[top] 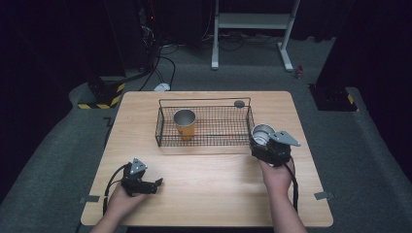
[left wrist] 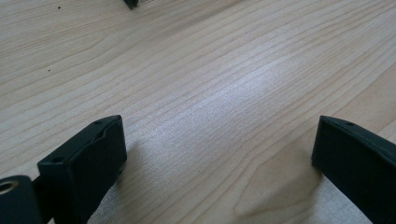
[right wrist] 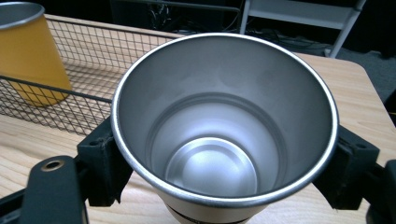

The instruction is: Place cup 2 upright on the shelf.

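Light wooden desk point(top: 209, 194) carried black wire-mesh basket point(top: 204, 127); orange metal cup point(top: 185, 124) upright in its left part

Right hand-held gripper point(top: 262, 138) clenched on upright open-topped steel cup point(right wrist: 224, 126), just outside basket's right end; basket lay to its left

Left hand-held gripper point(top: 154, 184) released, well apart, near desk's front-left

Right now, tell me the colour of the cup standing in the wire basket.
Yellow-orange outside, metal rim; the cup shows best in the right gripper view.

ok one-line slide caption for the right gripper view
Right tongs grip a steel cup beside the wire basket holding a yellow cup.
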`<action>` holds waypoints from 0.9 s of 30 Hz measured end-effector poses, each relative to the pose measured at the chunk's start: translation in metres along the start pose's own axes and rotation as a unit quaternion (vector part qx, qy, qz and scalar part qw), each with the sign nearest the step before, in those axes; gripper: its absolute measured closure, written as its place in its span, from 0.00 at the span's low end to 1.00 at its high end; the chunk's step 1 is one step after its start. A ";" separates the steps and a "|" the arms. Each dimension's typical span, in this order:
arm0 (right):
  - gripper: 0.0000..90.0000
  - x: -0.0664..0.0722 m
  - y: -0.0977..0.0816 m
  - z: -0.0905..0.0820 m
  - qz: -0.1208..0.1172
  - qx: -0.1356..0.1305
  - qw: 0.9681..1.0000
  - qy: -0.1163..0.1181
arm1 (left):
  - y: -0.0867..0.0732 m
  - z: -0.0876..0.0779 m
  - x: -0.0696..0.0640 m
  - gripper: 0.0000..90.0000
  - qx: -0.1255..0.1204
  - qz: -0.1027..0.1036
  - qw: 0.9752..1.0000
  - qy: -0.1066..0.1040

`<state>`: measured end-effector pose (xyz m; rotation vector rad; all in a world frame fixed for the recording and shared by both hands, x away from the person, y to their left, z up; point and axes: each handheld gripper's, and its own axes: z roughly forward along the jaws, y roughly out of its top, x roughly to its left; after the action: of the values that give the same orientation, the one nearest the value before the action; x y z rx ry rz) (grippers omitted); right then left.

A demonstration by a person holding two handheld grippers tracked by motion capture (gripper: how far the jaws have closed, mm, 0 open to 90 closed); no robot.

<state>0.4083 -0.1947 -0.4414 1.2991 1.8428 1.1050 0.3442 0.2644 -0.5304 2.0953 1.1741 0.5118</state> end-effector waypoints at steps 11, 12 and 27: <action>0.20 0.011 0.012 0.004 -0.006 -0.010 1.000 0.009 | 0.000 0.000 0.000 0.04 0.001 0.000 1.000 -0.001; 0.20 0.012 0.013 0.004 -0.006 -0.010 1.000 0.009 | 0.000 0.000 0.000 0.04 0.001 0.000 1.000 -0.001; 0.20 0.023 0.033 0.013 -0.016 -0.014 1.000 0.016 | 0.000 0.000 0.000 0.04 0.001 0.000 1.000 -0.001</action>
<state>0.4257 -0.1636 -0.4184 1.2393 1.8570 1.1372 0.3441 0.2645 -0.5303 2.0967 1.1734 0.5104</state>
